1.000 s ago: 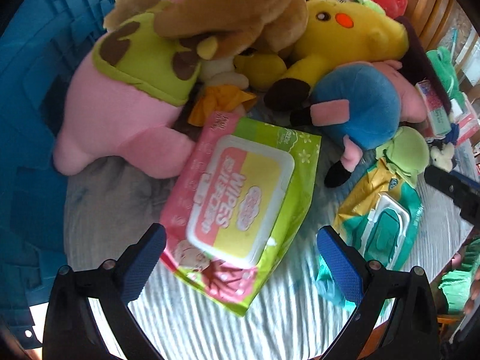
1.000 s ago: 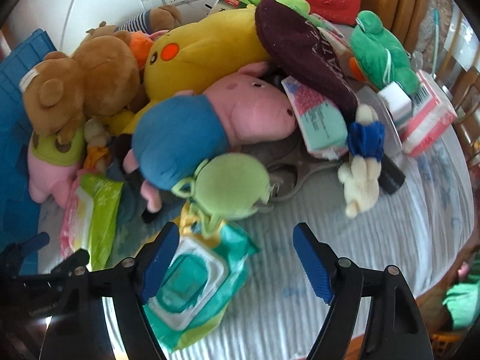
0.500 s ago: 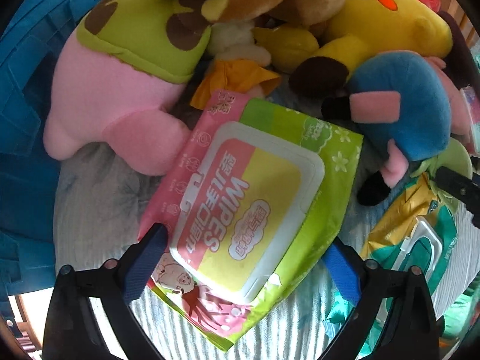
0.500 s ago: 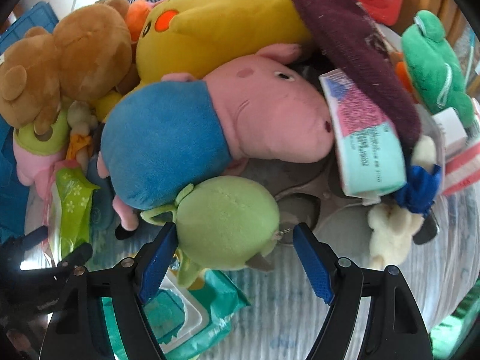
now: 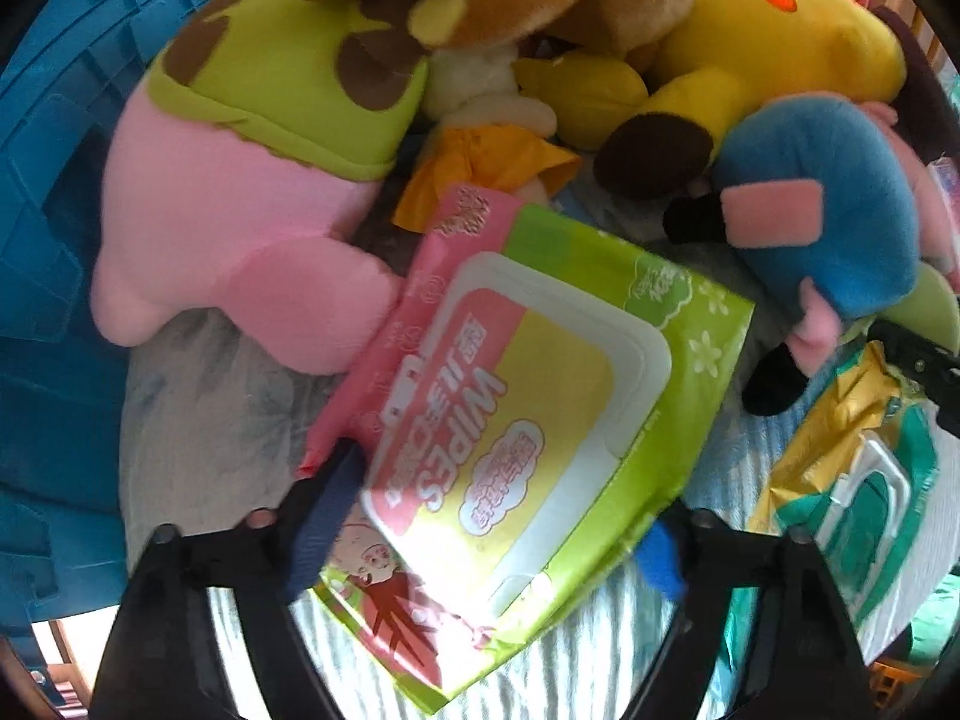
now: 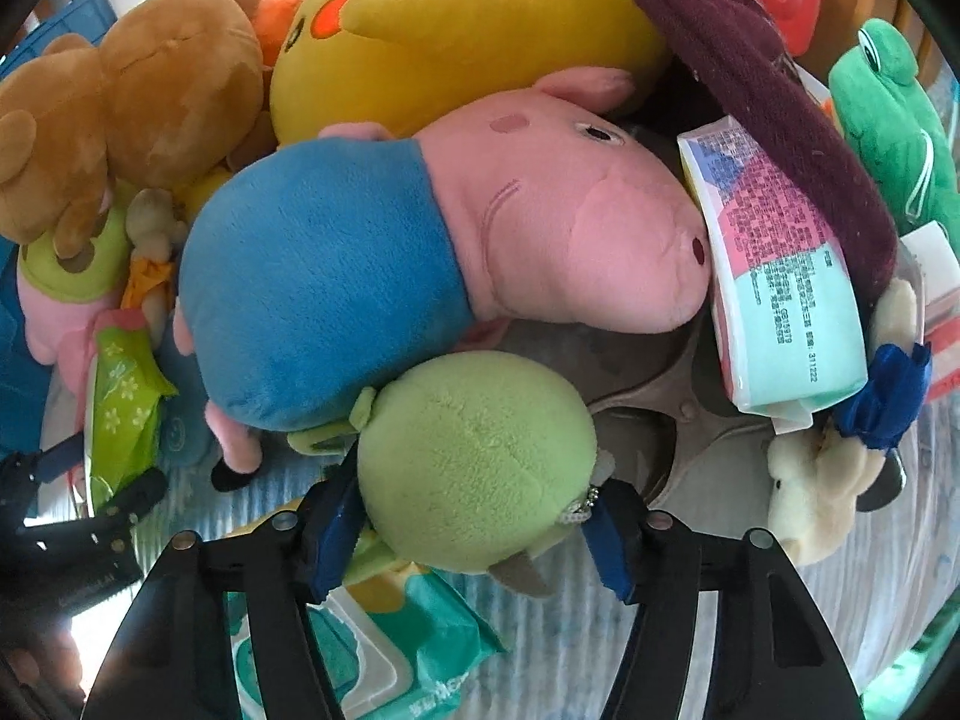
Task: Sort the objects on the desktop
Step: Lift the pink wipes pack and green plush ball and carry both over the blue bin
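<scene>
A pink and green wipes pack (image 5: pixel 516 450) with a white lid lies on the striped cloth, seen edge-on as the wipes pack (image 6: pixel 120 408) in the right wrist view. My left gripper (image 5: pixel 492 534) straddles its near end; the jaws are closing and both blue pads touch the pack's sides. A round green plush toy (image 6: pixel 474 462) with a small chain sits between the jaws of my right gripper (image 6: pixel 471 531). Those jaws are closing too, with the pads pressed into its flanks. The left gripper (image 6: pixel 90 516) shows at the lower left of the right wrist view.
Plush toys crowd the back: a pink one in a green shirt (image 5: pixel 240 210), a brown bear (image 6: pixel 120 108), a yellow one (image 5: pixel 780 42), a blue-and-pink pig (image 6: pixel 420 264), a green frog (image 6: pixel 894 120). A teal wipes pack (image 6: pixel 372 648) lies under the green plush. A blue crate (image 5: pixel 48 240) stands left.
Both grippers came down closer to the pile. The left jaws narrowed onto the wipes pack; the right jaws moved from the teal pack to the green plush and closed in on it.
</scene>
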{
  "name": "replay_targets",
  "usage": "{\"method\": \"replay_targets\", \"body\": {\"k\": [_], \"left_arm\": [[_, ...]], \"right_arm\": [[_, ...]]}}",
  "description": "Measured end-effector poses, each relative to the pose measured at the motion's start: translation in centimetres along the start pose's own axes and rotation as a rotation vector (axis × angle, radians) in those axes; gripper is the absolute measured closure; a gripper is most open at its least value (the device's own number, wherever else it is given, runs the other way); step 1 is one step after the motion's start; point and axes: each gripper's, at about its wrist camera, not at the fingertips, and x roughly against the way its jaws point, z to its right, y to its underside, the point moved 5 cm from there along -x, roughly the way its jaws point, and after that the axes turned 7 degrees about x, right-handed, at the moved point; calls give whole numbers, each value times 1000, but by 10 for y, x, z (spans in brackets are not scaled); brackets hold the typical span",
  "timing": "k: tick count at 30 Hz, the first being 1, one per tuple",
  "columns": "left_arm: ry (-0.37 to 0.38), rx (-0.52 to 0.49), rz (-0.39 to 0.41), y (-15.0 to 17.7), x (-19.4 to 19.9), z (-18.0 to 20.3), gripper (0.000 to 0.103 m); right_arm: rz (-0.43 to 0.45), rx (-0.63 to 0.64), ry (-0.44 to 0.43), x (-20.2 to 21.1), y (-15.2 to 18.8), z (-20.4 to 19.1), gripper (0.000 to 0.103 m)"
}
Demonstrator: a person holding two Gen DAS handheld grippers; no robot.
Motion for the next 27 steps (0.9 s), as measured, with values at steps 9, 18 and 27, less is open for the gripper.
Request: {"method": "replay_targets", "body": {"k": [9, 18, 27], "left_arm": [[88, 36, 52, -17, 57, -4, 69], [148, 96, 85, -14, 79, -16, 86], [162, 88, 13, 13, 26, -11, 23]], "right_arm": [[65, 2, -20, 45, -7, -1, 41], [109, 28, -44, 75, -15, -14, 41], [74, 21, -45, 45, 2, -22, 40]]}}
